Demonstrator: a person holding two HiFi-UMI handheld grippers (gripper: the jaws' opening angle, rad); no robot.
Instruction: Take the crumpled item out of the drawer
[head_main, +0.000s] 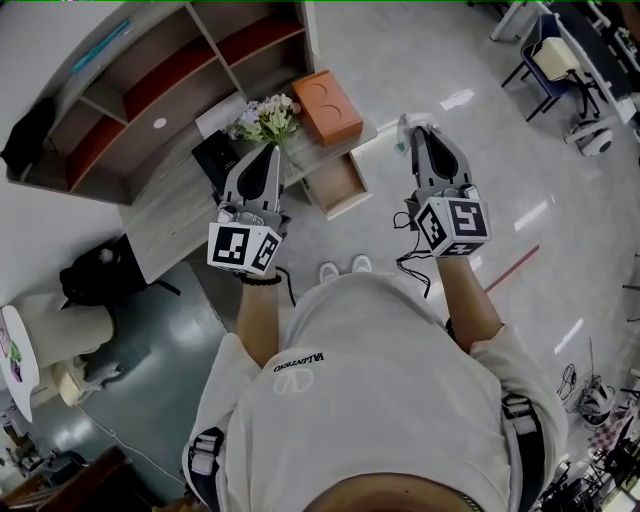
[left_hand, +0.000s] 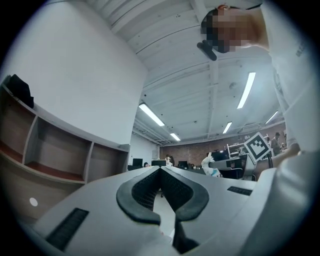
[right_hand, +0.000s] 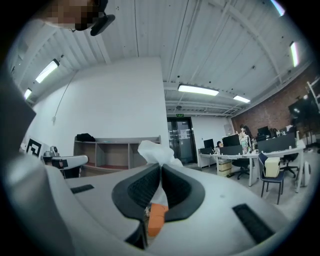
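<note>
Right gripper (right_hand: 161, 167): jaws pinched on crumpled white tissue (right_hand: 152, 150), held up, well clear of the open drawer (head_main: 338, 203). Left gripper (left_hand: 160, 170): jaws together, empty. Risk: only a thin fold sits between the pads, so a jerk could tear or drop it.

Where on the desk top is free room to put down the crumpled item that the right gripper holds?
The desk top is bare at its left end, between the black object and the desk's near edge. Its right end is crowded: flowers and orange box stand close together. The open drawer below them also looks empty.
</note>
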